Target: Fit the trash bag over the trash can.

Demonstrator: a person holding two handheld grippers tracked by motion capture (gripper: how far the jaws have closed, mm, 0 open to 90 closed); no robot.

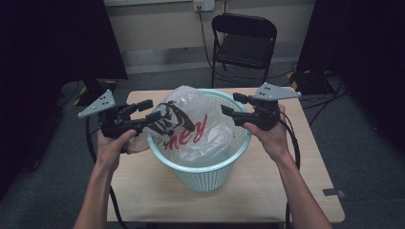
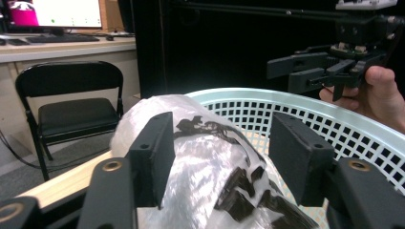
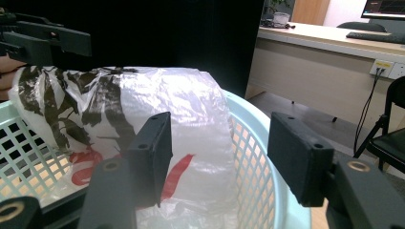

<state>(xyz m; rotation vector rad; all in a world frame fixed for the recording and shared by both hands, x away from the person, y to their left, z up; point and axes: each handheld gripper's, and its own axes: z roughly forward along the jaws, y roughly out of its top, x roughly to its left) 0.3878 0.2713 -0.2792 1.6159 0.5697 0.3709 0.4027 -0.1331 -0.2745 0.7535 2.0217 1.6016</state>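
Now both hand-held grippers, left [image 1: 149, 110] and right [image 1: 230, 105], gape wide beside the plastic bag [image 1: 198, 126] in the basket [image 1: 210, 174].

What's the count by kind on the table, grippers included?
Mesh wastebasket, light blue: 1
Printed plastic bag, draped into and over the basket: 1
Handheld grippers, left and right, jaws apart: 2
Total: 4

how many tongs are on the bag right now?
1. The left tongs reach the plastic bag at the basket rim's left side, jaws open around a fold. The right tongs hover open, apart, above the right rim.
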